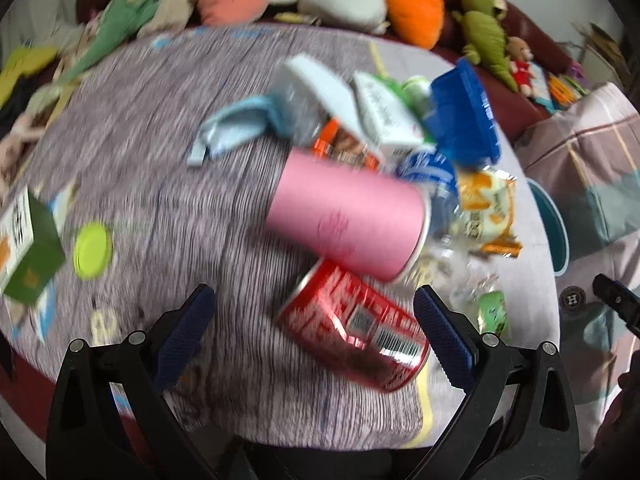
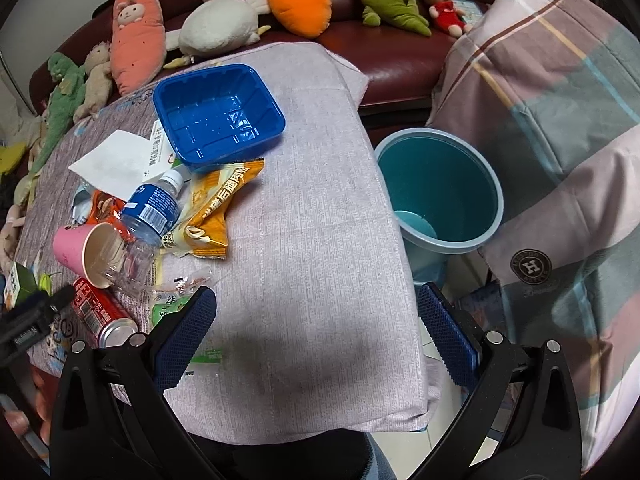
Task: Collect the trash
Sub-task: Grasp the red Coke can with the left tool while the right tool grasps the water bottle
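Note:
Trash lies heaped on the cloth-covered table [image 2: 312, 208]. A red can [image 1: 356, 320] lies on its side between the fingers of my open left gripper [image 1: 316, 328], nearer the right finger. Behind it lie a pink paper cup [image 1: 344, 210], a clear water bottle [image 2: 150, 210], an orange snack wrapper [image 2: 216, 200], a blue plastic tray [image 2: 218, 114] and a white carton [image 1: 384, 114]. My right gripper [image 2: 316, 328] hovers open and empty over the bare right half of the table. A teal bin [image 2: 444, 192] stands on the floor right of the table.
Plush toys [image 2: 296, 0] line a dark red sofa [image 2: 400, 56] behind the table. A striped blanket [image 2: 560, 120] hangs at the right, close to the bin. A green lid [image 1: 93, 250], a green box [image 1: 28, 248] and a light blue cloth [image 1: 232, 128] lie on the table's left.

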